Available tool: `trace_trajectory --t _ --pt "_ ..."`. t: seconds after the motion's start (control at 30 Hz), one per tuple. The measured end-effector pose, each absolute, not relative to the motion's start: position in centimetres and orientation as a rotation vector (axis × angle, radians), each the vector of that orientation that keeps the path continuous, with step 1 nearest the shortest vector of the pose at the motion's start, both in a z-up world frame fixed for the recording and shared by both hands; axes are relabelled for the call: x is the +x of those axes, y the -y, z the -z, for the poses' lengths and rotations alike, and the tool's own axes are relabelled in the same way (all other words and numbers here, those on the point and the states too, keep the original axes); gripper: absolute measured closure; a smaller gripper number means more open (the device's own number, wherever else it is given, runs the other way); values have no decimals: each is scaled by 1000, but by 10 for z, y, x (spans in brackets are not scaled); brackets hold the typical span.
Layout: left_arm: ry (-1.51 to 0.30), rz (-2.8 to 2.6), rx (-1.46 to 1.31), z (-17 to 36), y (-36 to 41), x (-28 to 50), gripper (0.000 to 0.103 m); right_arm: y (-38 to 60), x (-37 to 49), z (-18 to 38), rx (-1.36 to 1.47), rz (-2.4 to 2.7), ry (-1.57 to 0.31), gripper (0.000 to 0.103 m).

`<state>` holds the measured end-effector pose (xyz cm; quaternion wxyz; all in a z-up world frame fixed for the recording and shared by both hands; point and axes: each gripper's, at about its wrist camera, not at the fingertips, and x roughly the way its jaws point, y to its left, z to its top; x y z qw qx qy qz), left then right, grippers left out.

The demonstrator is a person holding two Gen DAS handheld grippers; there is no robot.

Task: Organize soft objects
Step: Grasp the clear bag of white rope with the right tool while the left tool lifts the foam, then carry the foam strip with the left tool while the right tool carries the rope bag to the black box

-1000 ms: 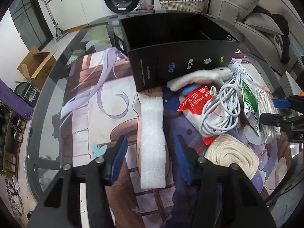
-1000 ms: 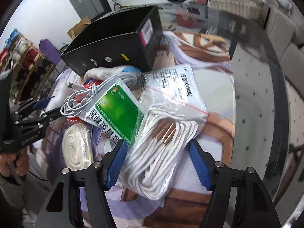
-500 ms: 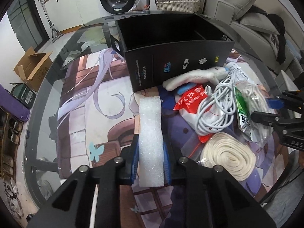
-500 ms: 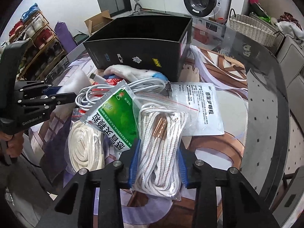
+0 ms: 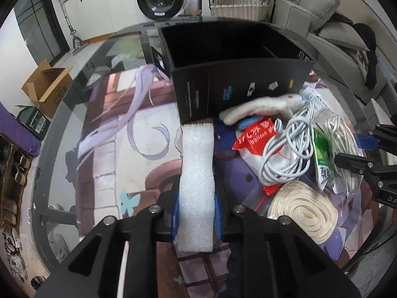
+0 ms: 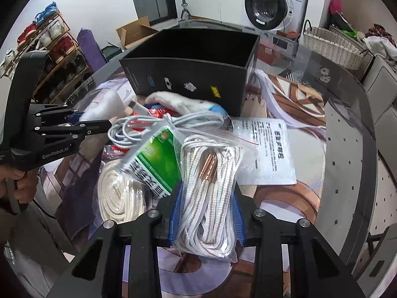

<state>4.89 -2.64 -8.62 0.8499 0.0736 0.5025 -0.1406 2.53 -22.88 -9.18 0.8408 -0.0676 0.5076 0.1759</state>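
Glass table (image 5: 74, 129): left claw (image 5: 196, 213) clamps foam strip (image 5: 197, 173); right claw (image 6: 206, 213) clamps bagged rope (image 6: 211, 198).

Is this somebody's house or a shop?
Most likely a house, a living and laundry area. There is a washing machine at the back, a sofa with cushions, a wicker basket, and a shoe rack full of shoes.
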Motion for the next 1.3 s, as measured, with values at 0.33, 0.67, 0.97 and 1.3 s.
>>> trace_trajectory --t 0.33,0.67,0.97,1.3 --pt "-999 321 128 70 23 45 83 224 19 81 -146 -393 -1029 69" --pt "-896 341 112 44 28 34 83 219 10 57 -119 -448 -890 69" --pt "-643 344 79 7 22 16 83 210 -13 15 -100 -478 -570 69" --pt "-509 318 45 -10 20 15 83 206 -18 -4 -42 -443 -391 69"
